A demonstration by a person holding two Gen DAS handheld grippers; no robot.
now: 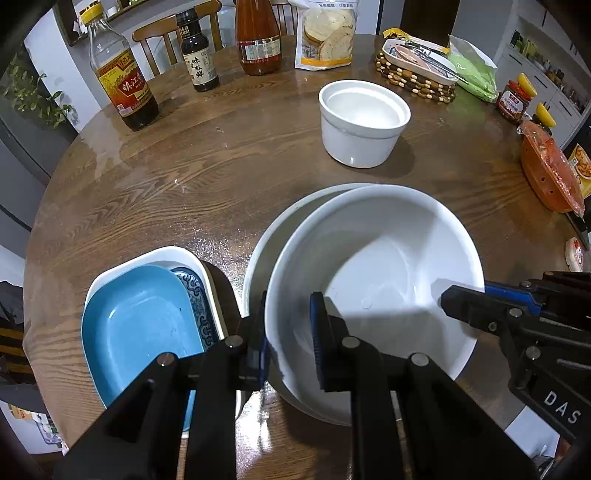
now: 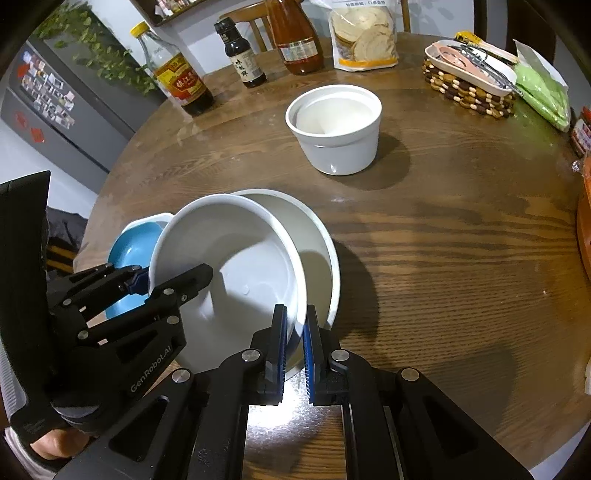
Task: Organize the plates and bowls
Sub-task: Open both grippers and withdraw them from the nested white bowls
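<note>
A large white bowl (image 1: 373, 273) sits tilted inside a second white bowl (image 1: 266, 243) on the round wooden table (image 1: 184, 166). My left gripper (image 1: 288, 336) is shut on the upper bowl's left rim. My right gripper (image 2: 294, 341) is shut on its right rim (image 2: 299, 295); it also shows in the left wrist view (image 1: 465, 306). A blue dish (image 1: 140, 325) lies stacked in a white dish (image 1: 162, 254) to the left. A small deep white bowl (image 1: 362, 122) stands farther back, also in the right wrist view (image 2: 336, 125).
Sauce bottles (image 1: 122, 74) and a bag of crackers (image 1: 327, 33) line the table's far edge. A beaded mat with a tray (image 1: 413, 70) and a green bag (image 1: 474, 70) stand at the back right. An orange container (image 1: 546, 177) sits at the right edge.
</note>
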